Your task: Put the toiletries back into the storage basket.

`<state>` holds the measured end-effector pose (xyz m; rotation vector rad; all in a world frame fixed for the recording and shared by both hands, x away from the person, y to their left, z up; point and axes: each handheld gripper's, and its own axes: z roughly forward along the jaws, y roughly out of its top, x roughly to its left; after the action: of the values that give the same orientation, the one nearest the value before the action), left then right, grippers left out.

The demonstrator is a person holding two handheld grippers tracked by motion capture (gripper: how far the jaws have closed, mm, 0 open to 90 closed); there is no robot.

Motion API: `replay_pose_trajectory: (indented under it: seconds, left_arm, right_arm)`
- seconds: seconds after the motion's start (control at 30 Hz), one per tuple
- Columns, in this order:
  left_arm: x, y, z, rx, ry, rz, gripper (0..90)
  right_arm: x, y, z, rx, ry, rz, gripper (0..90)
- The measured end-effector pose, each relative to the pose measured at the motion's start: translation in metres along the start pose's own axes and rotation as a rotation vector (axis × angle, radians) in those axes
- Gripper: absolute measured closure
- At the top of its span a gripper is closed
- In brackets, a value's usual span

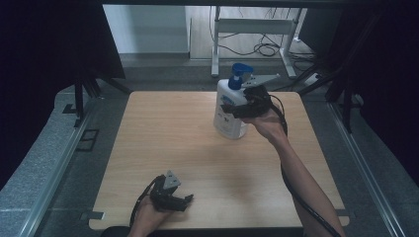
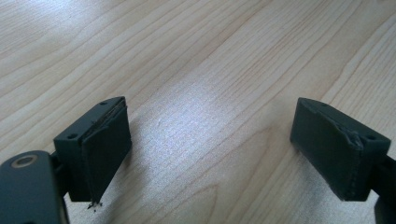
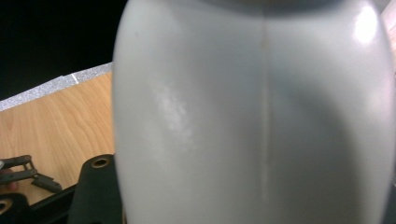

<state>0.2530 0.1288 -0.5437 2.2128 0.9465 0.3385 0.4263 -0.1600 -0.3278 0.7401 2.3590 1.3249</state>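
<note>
A white pump bottle with a blue pump head is at the far right-middle of the wooden table, roughly upright. My right gripper comes in from the right and is shut on the bottle's body. In the right gripper view the bottle's white wall sits close up. Whether its base touches the table I cannot tell. My left gripper rests near the front edge, left of centre. Its jaws stand wide open over bare wood, with nothing between them.
Behind the table stands a grey metal frame with cables on the floor. Dark curtains hang on both sides. Grey rails run along the table's left and right. Bare wood lies between the two grippers.
</note>
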Motion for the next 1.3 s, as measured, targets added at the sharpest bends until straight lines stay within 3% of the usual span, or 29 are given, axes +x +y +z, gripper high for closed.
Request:
replay_pose_trajectory:
  seconds: [0.43,0.77,1.3]
  left_arm:
    - [0.000,0.000,0.000,0.001,-0.001,0.000,11.6]
    - [0.000,0.000,0.000,-0.001,0.001,0.000,11.6]
    - [0.000,0.000,0.000,0.001,0.002,0.003,11.6]
  right_arm:
    - [-0.026,0.008,0.007,0.007,-0.044,0.001,37.1]
    - [-0.039,0.010,0.016,0.012,-0.078,0.017,37.1]
    - [-0.061,0.007,0.032,0.042,-0.120,-0.001,37.2]
